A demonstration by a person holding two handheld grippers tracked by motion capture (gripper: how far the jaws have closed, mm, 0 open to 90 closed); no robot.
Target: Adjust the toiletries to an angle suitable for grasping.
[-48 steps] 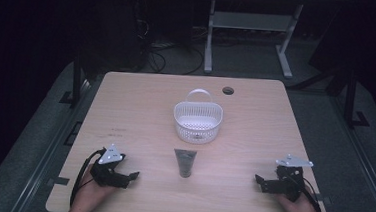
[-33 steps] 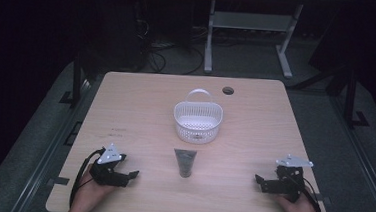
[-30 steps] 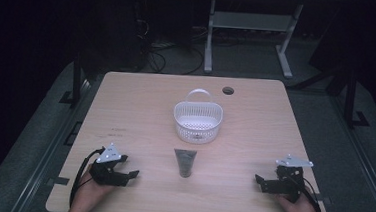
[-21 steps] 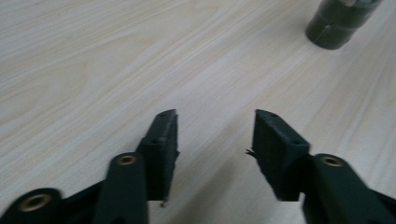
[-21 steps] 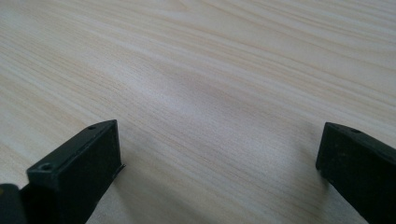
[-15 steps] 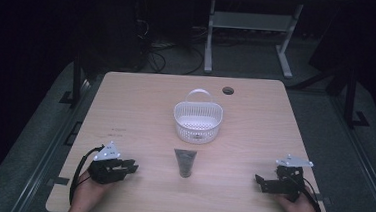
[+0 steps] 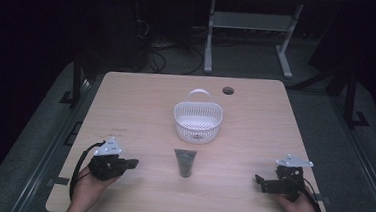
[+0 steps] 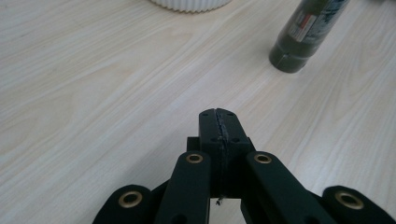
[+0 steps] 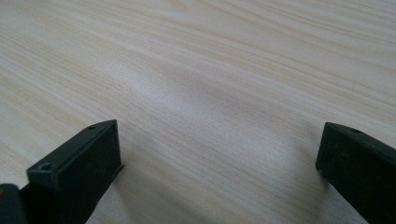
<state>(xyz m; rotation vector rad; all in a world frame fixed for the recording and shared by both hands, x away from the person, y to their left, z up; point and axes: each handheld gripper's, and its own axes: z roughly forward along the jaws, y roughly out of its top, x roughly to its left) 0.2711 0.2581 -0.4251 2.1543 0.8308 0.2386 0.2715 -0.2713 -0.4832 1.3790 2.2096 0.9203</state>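
A dark green tube [image 7: 185, 162] lies on the wooden table [image 7: 141, 102], just in front of a white slotted basket [image 7: 198, 120] with a raised handle. My left gripper [image 7: 133, 163] rests on the table left of the tube, its jaws pressed together on nothing. Its own view shows the shut tips [image 8: 218, 122] with the tube's cap end [image 8: 308, 32] ahead to the right and the basket's base [image 8: 189, 4] at the top edge. My right gripper [image 7: 258, 181] sits near the table's front right, jaws spread wide [image 9: 219, 158] over bare wood.
A small round hole [image 7: 228, 91] marks the table's far right. Beyond the table stand a white metal frame [image 7: 252, 25] and cables on a dark floor. Bare wood lies between the grippers and around the basket.
The left gripper has shifted slightly and turned a little toward the tube. The right gripper, tube and basket stay where they were.
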